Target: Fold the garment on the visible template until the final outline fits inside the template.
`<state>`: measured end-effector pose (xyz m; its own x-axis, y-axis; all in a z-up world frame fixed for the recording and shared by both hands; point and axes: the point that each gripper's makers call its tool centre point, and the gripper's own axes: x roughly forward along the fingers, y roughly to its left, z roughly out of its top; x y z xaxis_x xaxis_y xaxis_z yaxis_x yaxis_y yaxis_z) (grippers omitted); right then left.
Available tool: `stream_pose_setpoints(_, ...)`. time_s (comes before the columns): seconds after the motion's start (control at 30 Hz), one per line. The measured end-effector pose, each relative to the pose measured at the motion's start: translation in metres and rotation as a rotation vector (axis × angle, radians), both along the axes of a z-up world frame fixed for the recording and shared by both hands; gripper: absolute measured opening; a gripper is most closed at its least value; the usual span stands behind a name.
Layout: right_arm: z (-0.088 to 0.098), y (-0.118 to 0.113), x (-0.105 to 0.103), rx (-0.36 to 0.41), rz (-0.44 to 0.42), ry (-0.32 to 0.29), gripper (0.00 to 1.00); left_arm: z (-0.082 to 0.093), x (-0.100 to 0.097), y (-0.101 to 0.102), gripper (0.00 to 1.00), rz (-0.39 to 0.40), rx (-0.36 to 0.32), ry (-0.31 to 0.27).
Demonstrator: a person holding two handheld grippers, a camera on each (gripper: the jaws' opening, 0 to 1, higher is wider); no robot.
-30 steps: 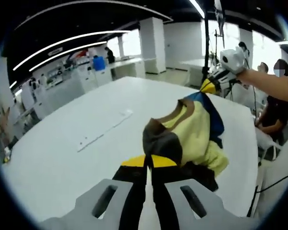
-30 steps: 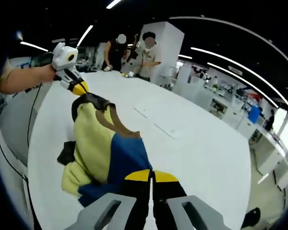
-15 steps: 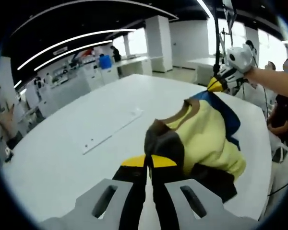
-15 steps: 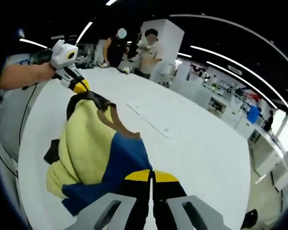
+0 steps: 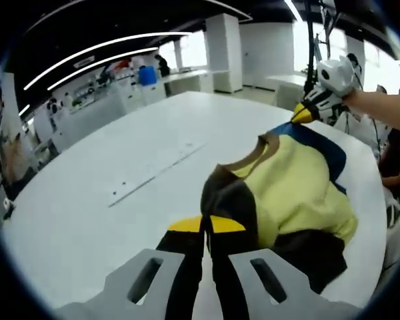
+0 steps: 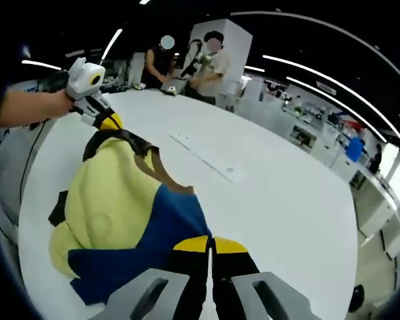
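Now the left gripper (image 5: 205, 227) has its two yellow-tipped jaws pressed together on the dark brown edge of the garment (image 5: 290, 193). From that view the cloth runs away to the far right, yellow in the middle with a blue part at the far end. There the right gripper (image 5: 300, 115) pinches the blue corner, held by a hand (image 5: 360, 107).

From the right gripper view, the right gripper (image 6: 209, 245) has its jaws shut tight on the blue part of the garment (image 6: 113, 213). The cloth spreads to the left, yellow and puffy, with a brown neck edge. At its far end the left gripper (image 6: 110, 122) holds the dark edge.

One garment hangs between two grippers, and its low part rests on the table (image 5: 87, 213), near the right edge. The table is big, white and round-edged.

One long, thin white strip (image 5: 157, 175) lies flat on the table, well apart from the garment. It also shows in the right gripper view (image 6: 207, 158).

The room is large, with white pillars and long ceiling lights. Two people (image 6: 190, 63) stand at the far side of the table.
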<state>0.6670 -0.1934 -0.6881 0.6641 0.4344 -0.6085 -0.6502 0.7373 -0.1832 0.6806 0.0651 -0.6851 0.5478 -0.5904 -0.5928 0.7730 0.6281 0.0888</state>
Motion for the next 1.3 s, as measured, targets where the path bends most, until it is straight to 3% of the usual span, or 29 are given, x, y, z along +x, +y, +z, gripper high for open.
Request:
stream_pose_setpoints(0.87,-0.053,0.007,0.023,-0.071,0.02,0.087,0.0,-0.056,0.017,0.006,0.0,0.026,0.087,0.081)
stream_pose_setpoints(1.3,-0.066,0.006,0.03,-0.114,0.019,0.135,0.0,-0.066,0.026,0.009,0.0,0.063,0.08,0.122)
